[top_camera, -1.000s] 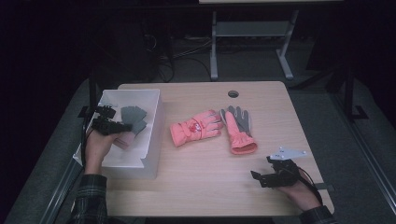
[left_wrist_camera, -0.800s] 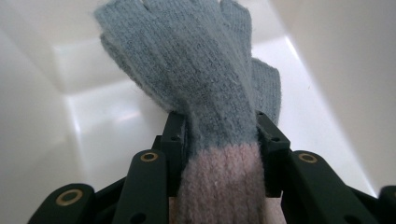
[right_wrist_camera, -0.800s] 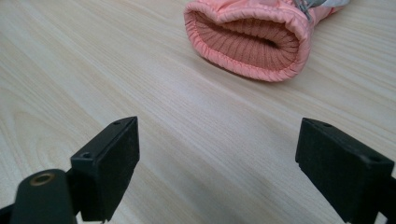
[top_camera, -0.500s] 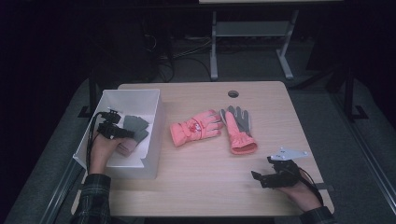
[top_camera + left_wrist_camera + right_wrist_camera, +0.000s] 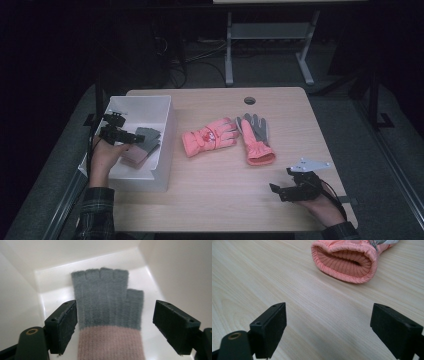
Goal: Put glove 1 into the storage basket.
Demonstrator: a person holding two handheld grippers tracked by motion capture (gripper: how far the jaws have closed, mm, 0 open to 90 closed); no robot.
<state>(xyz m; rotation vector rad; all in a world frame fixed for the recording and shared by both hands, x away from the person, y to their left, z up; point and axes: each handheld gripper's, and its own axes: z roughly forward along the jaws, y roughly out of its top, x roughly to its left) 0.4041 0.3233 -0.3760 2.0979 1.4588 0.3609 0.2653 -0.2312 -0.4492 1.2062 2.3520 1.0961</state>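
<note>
A fingerless knit glove (image 5: 107, 305), grey with a dusty-pink cuff, lies flat on the floor of the white bin (image 5: 150, 105) at the table's left. My left gripper (image 5: 115, 315) is inside the bin, its jaws on either side of the glove. They have just been opening and no longer press on it. From above, the left gripper (image 5: 131, 136) sits at the knit glove's (image 5: 146, 141) cuff end. Two pink ski gloves lie mid-table, one back up (image 5: 210, 137) and one grey palm up (image 5: 255, 137). My right gripper (image 5: 282, 190) rests open near the front right edge. It faces a pink cuff (image 5: 347, 262).
The wooden table (image 5: 210, 200) has a cable hole (image 5: 249, 100) at the back. The bin's walls (image 5: 175, 270) close in around the left gripper. Dark floor and a metal stand (image 5: 270, 35) lie beyond the table.
The left gripper came down into the bin with the knit glove and its jaws spread apart, leaving the glove flat on the bin floor. The right hand stayed put.
</note>
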